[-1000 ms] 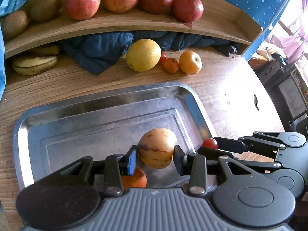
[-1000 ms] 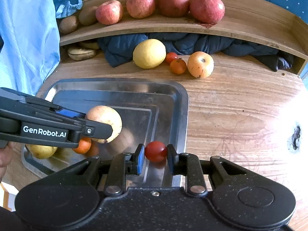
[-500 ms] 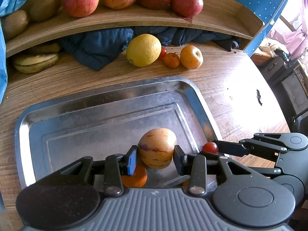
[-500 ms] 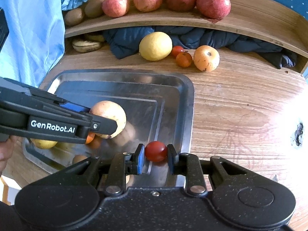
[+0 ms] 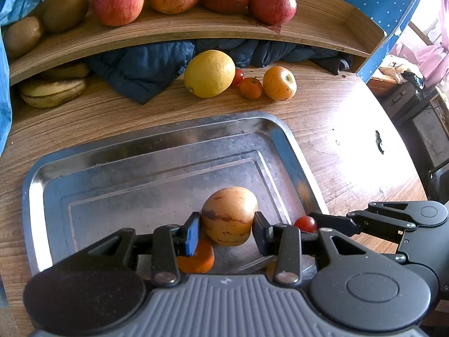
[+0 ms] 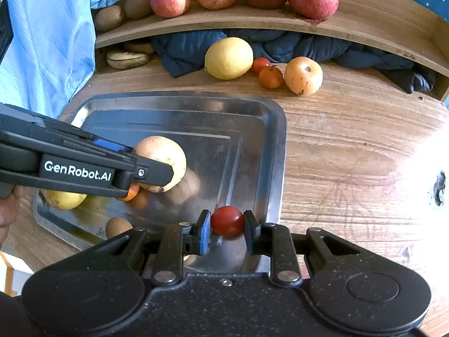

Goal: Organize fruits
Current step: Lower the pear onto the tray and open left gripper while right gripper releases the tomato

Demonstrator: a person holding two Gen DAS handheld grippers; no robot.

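left tongs (image 5: 226,229): clamped on a tan fruit with brown streaks (image 5: 228,215), held above the metal tray (image 5: 157,151), both pads pressed on its sides
right tongs (image 6: 226,226): pinching a small cherry tomato (image 6: 227,220) right over the tray's near right corner
tray: sits on the wooden desk (image 6: 350,146); inside it there's a small orange fruit (image 5: 196,258) under the left tongs, plus a yellow fruit (image 6: 64,198) and a brownish one (image 6: 118,226) near the front-left edge
back of desk: big lemon (image 5: 210,73), another cherry tomato (image 5: 238,77), a tiny orange (image 5: 250,88) and a yellow-orange apple (image 5: 279,83), bunched together by a dark blue cloth (image 5: 146,67)
shelf (image 5: 168,32): four red apples (image 5: 119,2) in a row, kiwis (image 5: 65,11) off to the left
under shelf: bananas (image 5: 52,92), looking pretty ripe
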